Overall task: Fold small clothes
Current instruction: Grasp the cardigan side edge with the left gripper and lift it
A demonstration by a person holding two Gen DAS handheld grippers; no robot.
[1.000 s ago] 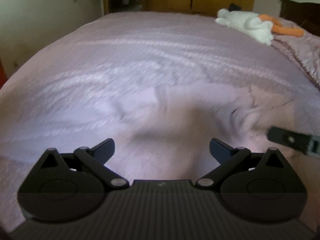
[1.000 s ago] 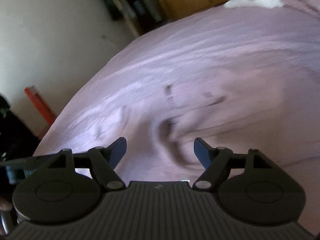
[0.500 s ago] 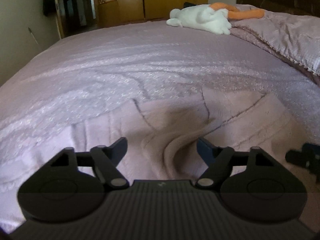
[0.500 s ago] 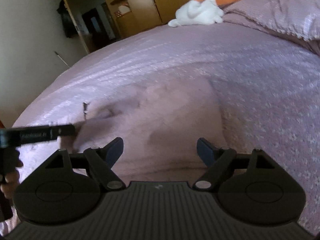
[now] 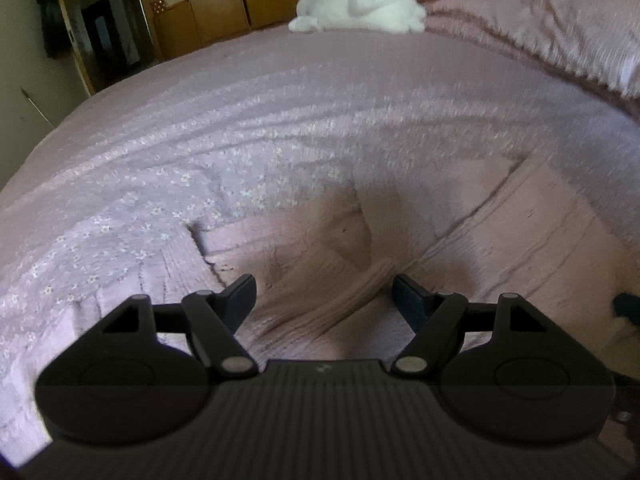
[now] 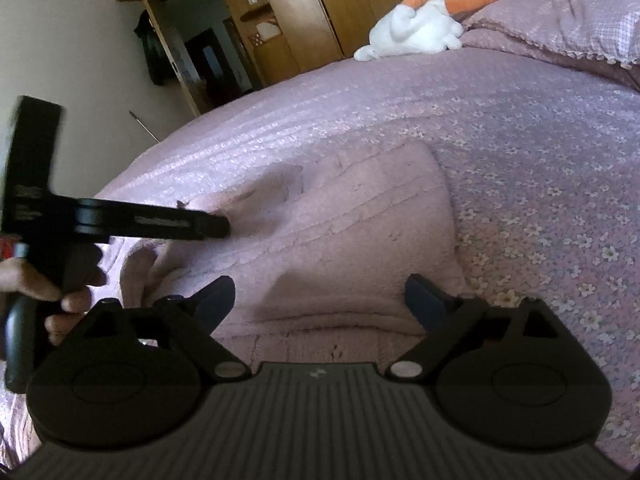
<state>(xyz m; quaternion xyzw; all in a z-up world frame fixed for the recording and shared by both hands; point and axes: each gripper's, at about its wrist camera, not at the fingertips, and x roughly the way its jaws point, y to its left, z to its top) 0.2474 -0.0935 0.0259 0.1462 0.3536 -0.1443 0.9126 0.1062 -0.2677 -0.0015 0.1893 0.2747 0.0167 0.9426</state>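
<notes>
Having swung round from bare bedspread (image 5: pixel 280 128) a second ago, we hold both spread-jawed, empty tools, left gripper (image 5: pixel 324 290) and right gripper (image 6: pixel 320 294), over the pink garment (image 6: pixel 360 232) at six o'clock, ready to pinch

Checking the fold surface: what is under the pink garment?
The pink garment lies on the flowered purple bedspread, which shows all around it. Whatever is beneath its folded layers is covered and cannot be seen.
</notes>
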